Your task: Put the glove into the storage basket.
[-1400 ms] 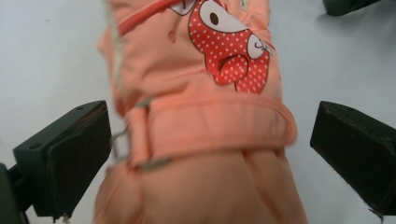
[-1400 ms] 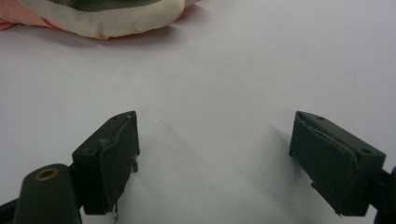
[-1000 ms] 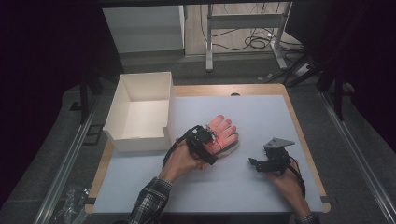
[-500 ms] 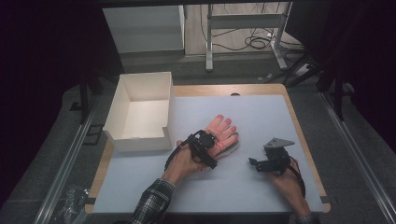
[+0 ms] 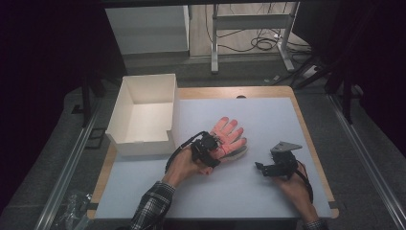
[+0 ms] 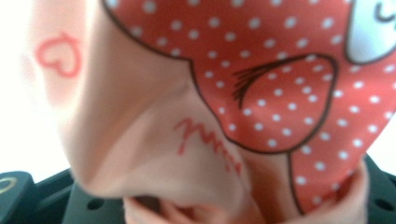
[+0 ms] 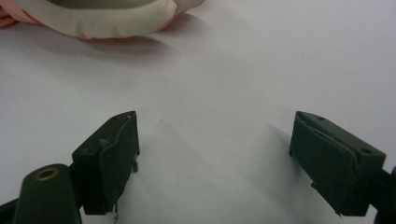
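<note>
Pale grey table mat (image 5: 249, 191), white open cardboard box (image 5: 143, 115) at its left edge, pink hand-shaped fabric mitt (image 5: 229, 136) mid-table.

Left gripper (image 5: 214, 145) has just closed its jaws, now pinching the mitt's cuff; right gripper (image 5: 262, 168) rests nearby, jaws wide and empty. Risk, I judge: soft cloth could slip from so shallow a bite when lifted.
</note>
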### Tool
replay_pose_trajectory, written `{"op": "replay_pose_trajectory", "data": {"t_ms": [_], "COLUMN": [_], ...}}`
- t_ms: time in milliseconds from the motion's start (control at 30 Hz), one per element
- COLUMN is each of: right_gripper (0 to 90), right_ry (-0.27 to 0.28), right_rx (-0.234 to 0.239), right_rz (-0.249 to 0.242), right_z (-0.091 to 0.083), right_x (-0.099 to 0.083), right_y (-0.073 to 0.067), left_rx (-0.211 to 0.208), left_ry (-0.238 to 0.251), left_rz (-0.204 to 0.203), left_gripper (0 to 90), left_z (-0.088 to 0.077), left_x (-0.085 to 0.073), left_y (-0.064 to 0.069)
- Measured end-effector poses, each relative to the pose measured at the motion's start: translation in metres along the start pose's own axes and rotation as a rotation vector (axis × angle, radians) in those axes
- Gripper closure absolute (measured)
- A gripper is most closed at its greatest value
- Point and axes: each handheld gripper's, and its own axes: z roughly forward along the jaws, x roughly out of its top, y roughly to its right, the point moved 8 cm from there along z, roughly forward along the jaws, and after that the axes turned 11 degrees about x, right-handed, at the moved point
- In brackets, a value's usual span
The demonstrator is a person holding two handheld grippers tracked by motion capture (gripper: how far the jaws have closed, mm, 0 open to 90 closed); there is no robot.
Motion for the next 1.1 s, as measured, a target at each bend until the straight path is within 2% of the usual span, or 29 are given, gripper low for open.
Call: {"op": "replay_pose_trajectory", "data": {"t_ms": [67,233,433,800,1100], "right_gripper": [16.0,16.0,16.0,16.0,16.0], "right_ry": [0.0,0.0,0.0,0.003,0.003], "right_rx": [0.0,0.0,0.0,0.002,0.003], "right_rz": [0.001,0.0,0.001,-0.001,-0.001], "right_z": [0.0,0.0,0.0,0.0,0.0], "right_x": [0.0,0.0,0.0,0.0,0.0], "right_y": [0.0,0.0,0.0,0.0,0.0], "left_rx": [-0.009,0.013,0.025,0.056,0.086], "left_ry": [0.014,0.016,0.03,0.061,0.062], "left_rz": [-0.014,-0.02,-0.061,-0.178,-0.219], "left_gripper": [42.8,42.5,42.3,41.5,41.5], "left_z": [-0.003,-0.008,-0.018,-0.046,-0.067], "left_x": [0.003,0.011,0.022,0.043,0.055], "left_y": [0.0,0.0,-0.007,-0.033,-0.052]}}
